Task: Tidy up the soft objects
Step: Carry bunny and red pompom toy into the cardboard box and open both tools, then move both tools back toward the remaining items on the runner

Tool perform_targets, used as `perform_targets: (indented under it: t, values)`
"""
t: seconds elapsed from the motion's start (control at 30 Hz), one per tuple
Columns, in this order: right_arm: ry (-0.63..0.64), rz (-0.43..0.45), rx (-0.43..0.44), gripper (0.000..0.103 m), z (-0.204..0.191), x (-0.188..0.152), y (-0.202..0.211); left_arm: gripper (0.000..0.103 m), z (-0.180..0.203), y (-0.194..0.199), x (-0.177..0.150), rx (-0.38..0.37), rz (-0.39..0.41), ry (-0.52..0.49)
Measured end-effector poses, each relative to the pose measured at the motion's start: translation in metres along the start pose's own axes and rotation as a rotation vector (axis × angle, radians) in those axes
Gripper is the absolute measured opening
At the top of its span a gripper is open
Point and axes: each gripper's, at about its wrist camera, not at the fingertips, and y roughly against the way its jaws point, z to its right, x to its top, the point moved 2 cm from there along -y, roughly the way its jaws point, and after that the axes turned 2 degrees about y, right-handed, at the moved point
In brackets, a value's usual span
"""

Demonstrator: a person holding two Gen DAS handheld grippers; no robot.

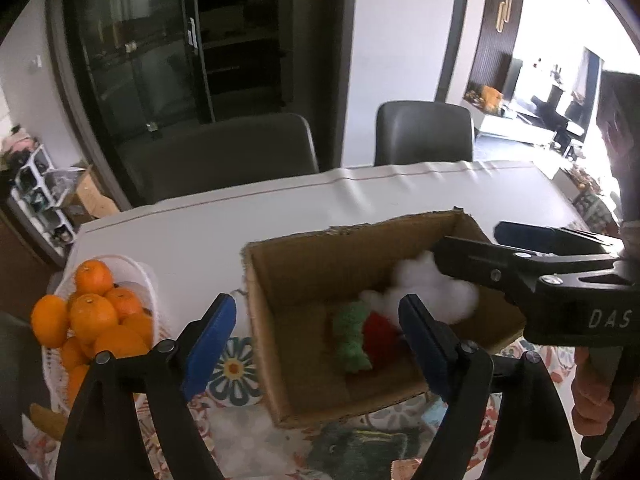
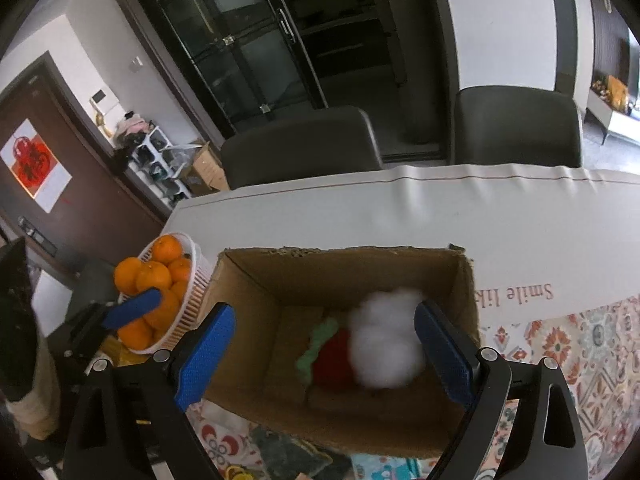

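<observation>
An open cardboard box (image 1: pixel 320 248) (image 2: pixel 248 308) sits on the table. Inside lie a green fuzzy piece (image 1: pixel 352 340) (image 2: pixel 316 344), a red fuzzy piece (image 1: pixel 380 330) (image 2: pixel 334 360) and a white cotton fluff (image 1: pixel 416 288) (image 2: pixel 386 340). My right gripper (image 2: pixel 324 356) is open over the box, and the blurred fluff hangs free beside its right finger. In the left wrist view the right gripper (image 1: pixel 468 252) reaches into the box from the right. My left gripper (image 1: pixel 316 340) is open and empty above the box's near left part.
A white basket of oranges (image 1: pixel 132 276) (image 2: pixel 196 280) stands left of the box. A dark plush toy (image 1: pixel 356 452) lies on the patterned cloth (image 2: pixel 580 344) in front of the box. Two grey chairs (image 1: pixel 424 132) stand behind the table.
</observation>
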Motion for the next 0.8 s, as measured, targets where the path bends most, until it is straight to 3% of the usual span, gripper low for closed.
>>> perform_targets:
  t: [0.47,0.8]
  values:
    - [0.037,0.093,-0.105,0.092,-0.015,-0.03,0.062,0.085,0.007,0.059,-0.023,0.028,0.061,0.018]
    - [0.088,0.124,-0.159,0.092,-0.033,-0.072,0.101,0.086,0.013,0.097,-0.064,0.062,0.083,0.0]
